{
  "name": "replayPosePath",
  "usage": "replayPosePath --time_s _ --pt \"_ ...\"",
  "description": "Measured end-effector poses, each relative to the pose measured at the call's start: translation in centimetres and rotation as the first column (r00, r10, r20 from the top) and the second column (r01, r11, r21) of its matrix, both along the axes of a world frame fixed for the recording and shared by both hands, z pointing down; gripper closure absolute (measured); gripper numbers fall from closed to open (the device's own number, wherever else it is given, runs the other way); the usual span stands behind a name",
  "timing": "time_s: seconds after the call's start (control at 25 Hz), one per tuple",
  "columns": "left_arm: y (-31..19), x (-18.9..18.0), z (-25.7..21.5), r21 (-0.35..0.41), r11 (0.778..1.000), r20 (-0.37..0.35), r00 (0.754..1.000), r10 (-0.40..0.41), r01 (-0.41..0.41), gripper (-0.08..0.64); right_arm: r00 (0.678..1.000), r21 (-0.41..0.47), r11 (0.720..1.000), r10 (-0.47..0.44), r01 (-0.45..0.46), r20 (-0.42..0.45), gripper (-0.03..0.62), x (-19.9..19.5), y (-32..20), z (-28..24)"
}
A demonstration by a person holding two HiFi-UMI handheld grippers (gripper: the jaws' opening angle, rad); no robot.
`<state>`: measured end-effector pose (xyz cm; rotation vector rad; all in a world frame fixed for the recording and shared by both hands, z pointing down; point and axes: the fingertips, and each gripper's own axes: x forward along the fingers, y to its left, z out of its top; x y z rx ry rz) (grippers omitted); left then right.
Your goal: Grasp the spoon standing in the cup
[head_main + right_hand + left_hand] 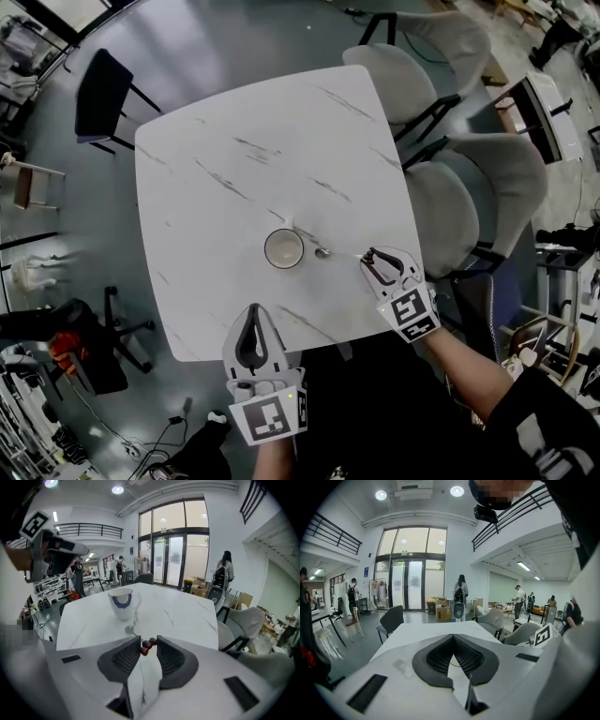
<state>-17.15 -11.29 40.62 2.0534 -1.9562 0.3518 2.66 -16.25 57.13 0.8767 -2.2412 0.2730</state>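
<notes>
one spoon (323, 252) beside cup (267, 251), gripped by right tongs (367, 256); left tongs (254, 308) closed

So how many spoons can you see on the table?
1. The spoon lies flat on the table right of the cup, bowl toward the cup, beaded handle end between the right gripper's jaws. None stands in the cup.

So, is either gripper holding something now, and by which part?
The right gripper holds the spoon by the dark red beaded end of its handle, between the jaw tips. The left gripper is shut and empty.
</notes>
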Motion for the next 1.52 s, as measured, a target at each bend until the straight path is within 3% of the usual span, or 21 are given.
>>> replayPosePath --time_s 0.16,0.36,1.08,1.2,1.36,1.52 --pt "0.4 -0.2 0.1 0.001 1.0 -0.002 1.0 -0.011 0.011 0.552 0.997 -0.037 0.999 0.033 -0.035 -0.064 0.43 1.0 0.5 3.3" --pt "0.8 -0.5 0.2 -0.008 1.0 -0.012 1.0 -0.028 0.028 0.552 0.981 -0.018 1.0 -0.003 0.0 -0.195 0.443 1.5 0.6 4.8" --pt "2.4 0.8 -0.9 0.015 0.999 -0.015 0.999 -0.046 0.046 0.552 0.992 0.067 0.998 0.01 -0.001 -0.126 0.437 1.3 -0.2 2.3" --pt "2.8 1.0 -1.0 0.018 0.998 -0.012 0.998 -0.054 0.054 0.552 0.996 0.094 0.995 0.024 -0.016 -0.084 0.437 1.1 -0.4 0.9" --pt "3.1 1.3 -1.4 0.037 0.997 -0.009 0.998 -0.068 0.068 0.552 0.992 0.125 0.987 0.086 -0.098 0.097 0.507 0.6 -1.3 -4.1" --pt "3.4 1.6 -2.2 0.063 0.994 -0.004 0.996 -0.084 0.084 0.552 0.967 0.142 0.986 0.055 -0.093 0.249 0.528 -0.4 -1.4 -9.2"
